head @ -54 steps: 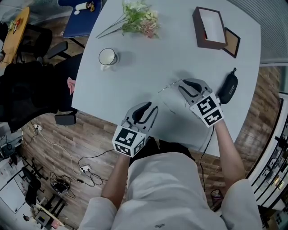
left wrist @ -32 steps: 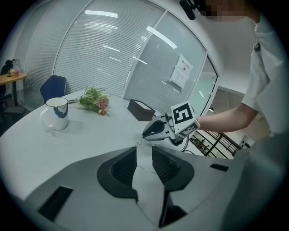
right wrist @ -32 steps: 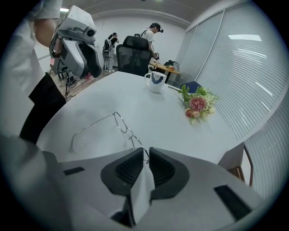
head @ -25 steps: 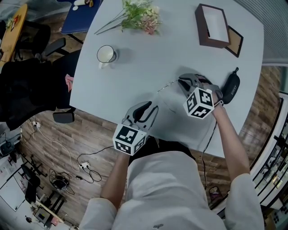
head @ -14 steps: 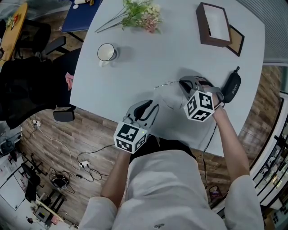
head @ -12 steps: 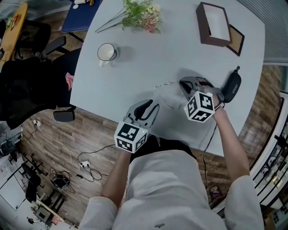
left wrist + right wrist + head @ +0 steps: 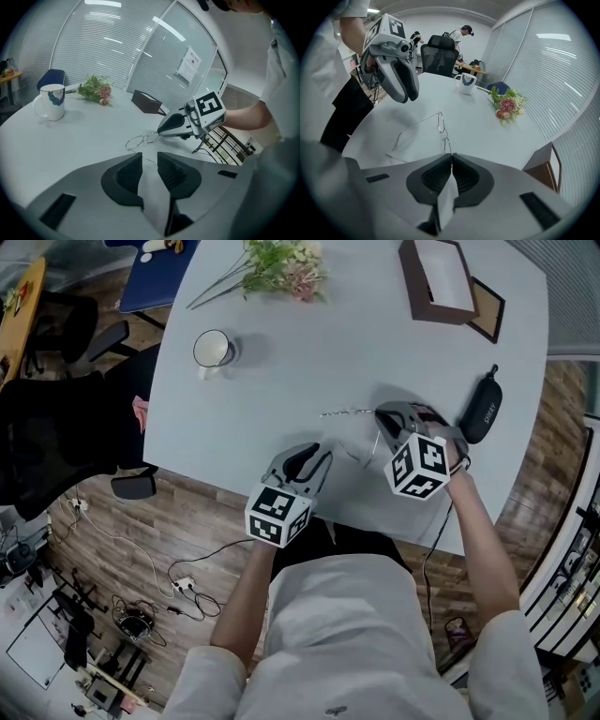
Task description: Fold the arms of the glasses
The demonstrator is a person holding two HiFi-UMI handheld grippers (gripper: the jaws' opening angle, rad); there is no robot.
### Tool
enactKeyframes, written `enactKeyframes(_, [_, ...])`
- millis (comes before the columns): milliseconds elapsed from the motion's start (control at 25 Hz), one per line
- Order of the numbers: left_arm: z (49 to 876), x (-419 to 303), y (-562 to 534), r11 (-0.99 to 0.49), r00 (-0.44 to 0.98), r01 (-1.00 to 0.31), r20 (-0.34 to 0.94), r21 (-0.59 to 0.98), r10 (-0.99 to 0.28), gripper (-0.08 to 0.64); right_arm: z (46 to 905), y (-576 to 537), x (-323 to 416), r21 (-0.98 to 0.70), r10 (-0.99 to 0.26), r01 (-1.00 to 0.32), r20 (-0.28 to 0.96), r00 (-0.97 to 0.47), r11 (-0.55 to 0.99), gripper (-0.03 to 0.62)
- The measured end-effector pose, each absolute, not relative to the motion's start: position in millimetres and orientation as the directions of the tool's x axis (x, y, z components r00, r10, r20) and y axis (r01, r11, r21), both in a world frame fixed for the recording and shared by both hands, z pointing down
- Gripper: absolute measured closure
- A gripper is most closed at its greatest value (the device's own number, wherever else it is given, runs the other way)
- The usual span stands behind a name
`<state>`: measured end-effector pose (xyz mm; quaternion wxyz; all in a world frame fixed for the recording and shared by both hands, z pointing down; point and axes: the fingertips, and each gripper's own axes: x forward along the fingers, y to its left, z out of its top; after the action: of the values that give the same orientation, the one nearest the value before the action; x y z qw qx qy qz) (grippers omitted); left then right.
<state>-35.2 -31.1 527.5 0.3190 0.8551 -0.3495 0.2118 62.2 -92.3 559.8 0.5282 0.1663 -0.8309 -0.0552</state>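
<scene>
- R claw (image 7: 451, 157) is pinching shut on the glasses (image 7: 440, 123), gripping the near end of the front frame. The lenses are pointing away from it, and the glasses seem to be sitting just over the bench (image 7: 309, 343), near its front edge.
- L claw (image 7: 150, 159) is waiting w/ its jaws a little apart and clamping nothing. One thin arm of the glasses is running toward that gap, but I can't tell if it's touching a pad.
- Step in hand, prob.: swinging the 1st arm in toward the lenses.
- Doing it well, I'd say:
  - R claw should be holding the frame steady, w/o twisting.
  - L claw should be pushing the arm sideways close to its tip, going slow so the hinge is turning, not the wire bending.
  - Squeezing hard on wire this thin is risking a bent arm.
- Count:
  - 2 claws
  - 1 pair of glasses, both arms looking open
  - 1 black case (image 7: 476, 418)
  - 1 mug (image 7: 214, 350)
  - 1 bunch of flowers (image 7: 281, 268)
  - 1 open box (image 7: 434, 287), w/ 1 flat lid (image 7: 486, 310) lying beside it
</scene>
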Motion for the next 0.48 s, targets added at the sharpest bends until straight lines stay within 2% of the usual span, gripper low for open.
enactKeyframes(480, [558,-17,-35,-0.604,0.667,-0.706,0.635,0.371,-0.39,0.495,557,-81,72,0.26,-0.356,-0.283,0.858,-0.37,0.923,0.576])
